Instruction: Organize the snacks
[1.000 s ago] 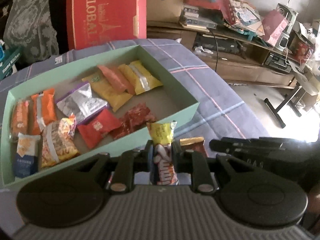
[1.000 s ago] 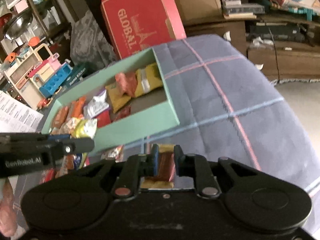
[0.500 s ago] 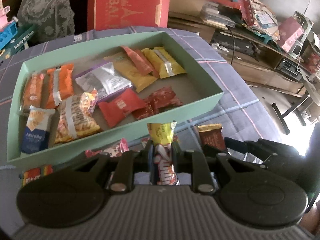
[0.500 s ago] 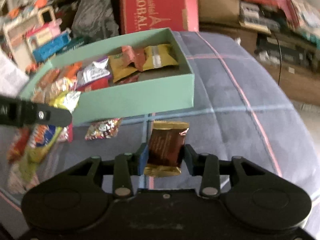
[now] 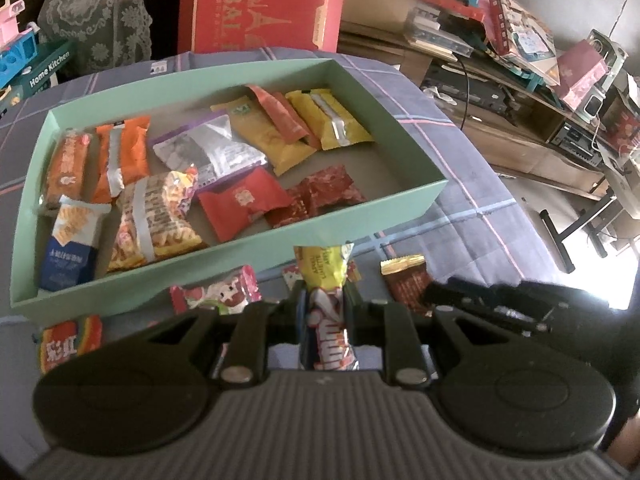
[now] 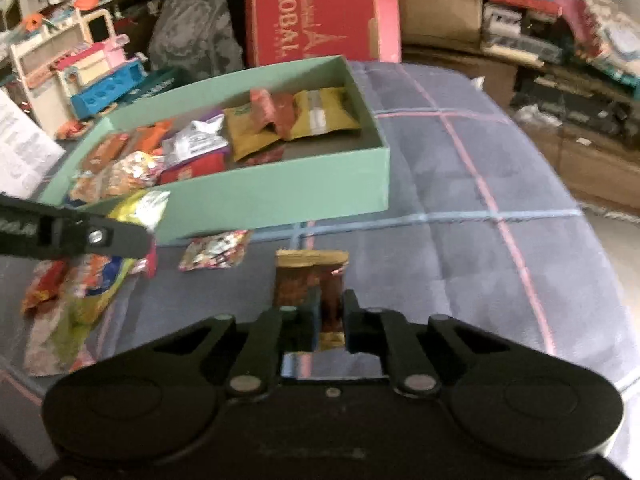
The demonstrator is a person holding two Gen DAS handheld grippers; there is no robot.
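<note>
Snacks fill the green box; left hand-held gripper pinches a yellow-topped packet — right hand-held gripper pinches a brown packet near the box's front wall.

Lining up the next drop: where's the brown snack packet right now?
The brown snack packet is pinched in the right gripper, just short of the green box near wall, right of the left gripper holding the yellow-topped packet.
</note>
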